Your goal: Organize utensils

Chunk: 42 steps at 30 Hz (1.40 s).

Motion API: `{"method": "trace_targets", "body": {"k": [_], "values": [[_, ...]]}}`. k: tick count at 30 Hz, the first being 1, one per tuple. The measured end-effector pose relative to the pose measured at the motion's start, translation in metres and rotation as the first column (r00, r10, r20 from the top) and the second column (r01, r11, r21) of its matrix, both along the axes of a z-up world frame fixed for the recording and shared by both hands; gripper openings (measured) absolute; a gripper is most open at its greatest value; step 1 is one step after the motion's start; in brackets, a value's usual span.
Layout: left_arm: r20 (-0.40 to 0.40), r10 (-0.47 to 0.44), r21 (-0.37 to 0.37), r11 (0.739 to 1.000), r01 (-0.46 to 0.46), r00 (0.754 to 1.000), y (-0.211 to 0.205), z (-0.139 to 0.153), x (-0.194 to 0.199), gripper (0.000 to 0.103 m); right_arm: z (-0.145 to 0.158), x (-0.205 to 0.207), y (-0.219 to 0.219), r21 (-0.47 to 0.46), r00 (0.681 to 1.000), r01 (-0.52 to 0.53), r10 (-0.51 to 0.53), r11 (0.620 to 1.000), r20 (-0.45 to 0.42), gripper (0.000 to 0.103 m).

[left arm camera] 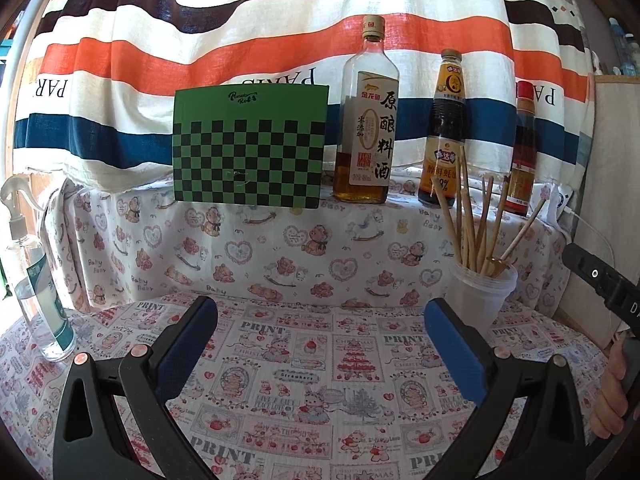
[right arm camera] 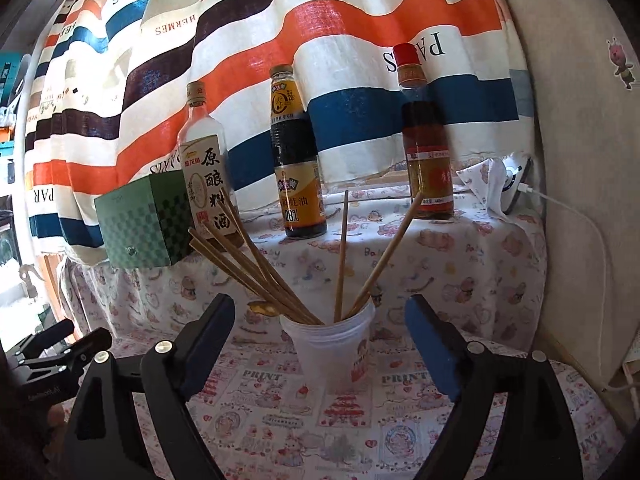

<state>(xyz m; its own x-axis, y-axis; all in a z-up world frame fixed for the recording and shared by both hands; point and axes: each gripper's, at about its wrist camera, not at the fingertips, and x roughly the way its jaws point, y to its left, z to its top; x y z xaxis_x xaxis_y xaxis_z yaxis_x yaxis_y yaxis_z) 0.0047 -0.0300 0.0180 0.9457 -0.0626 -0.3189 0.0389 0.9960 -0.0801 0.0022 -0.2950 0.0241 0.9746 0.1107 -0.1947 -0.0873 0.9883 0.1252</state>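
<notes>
Chopsticks (right arm camera: 256,264) fanned upright in a clear plastic cup (right arm camera: 332,354) on the print-cloth tabletop (right arm camera: 280,432), right tongs (right arm camera: 320,344) wide open around the cup, not touching, left tongs (left arm camera: 320,344) wide open and empty, three sauce bottles (right arm camera: 298,160) on the ledge behind, striped curtain (right arm camera: 320,60) beyond.

Left wrist view sits low over the printed tablecloth (left arm camera: 320,360), facing a cloth-covered ledge and striped curtain (left arm camera: 280,40) head-on, from mid distance; its own two fingers frame the bottom. The cup of chopsticks (left arm camera: 482,280) falls to the right.

Right wrist view is closer, looking slightly down at the same cup of chopsticks (right arm camera: 332,344), centred between its fingers.

Shared: cup, three sauce bottles (left arm camera: 368,120) (right arm camera: 298,160), green checkered box (left arm camera: 250,144) (right arm camera: 144,224), curtain. The black piece at the left view's right edge (left arm camera: 604,280) is probably the other gripper.
</notes>
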Motion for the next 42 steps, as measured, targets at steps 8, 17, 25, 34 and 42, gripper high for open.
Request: {"method": "trace_targets", "body": {"k": [8, 17, 25, 34, 42], "values": [[-0.024, 0.003, 0.069, 0.998, -0.002, 1.0, -0.011, -0.02, 0.01, 0.103, -0.019, 0.014, -0.007, -0.066, 0.997, 0.06, -0.063, 0.996, -0.042, 0.097], [0.006, -0.016, 0.078, 0.997, 0.015, 1.0, -0.011, -0.018, 0.007, 0.103, -0.03, 0.025, -0.005, -0.111, 0.993, 0.081, -0.09, 0.99, -0.076, 0.101], [0.023, 0.016, 0.096, 0.995, -0.018, 1.0, -0.014, -0.017, 0.002, 0.103, -0.03, 0.019, 0.006, -0.158, 0.995, 0.073, -0.083, 0.985, -0.056, 0.103], [0.007, 0.026, 0.093, 0.995, -0.027, 1.0, -0.011, -0.017, 0.005, 0.103, -0.029, 0.019, 0.005, -0.148, 0.994, 0.079, -0.088, 0.986, -0.058, 0.103], [0.011, 0.027, 0.098, 0.995, -0.028, 1.0, -0.013, -0.017, 0.005, 0.103, -0.03, 0.02, 0.004, -0.149, 0.995, 0.073, -0.083, 0.986, -0.063, 0.103]]}}
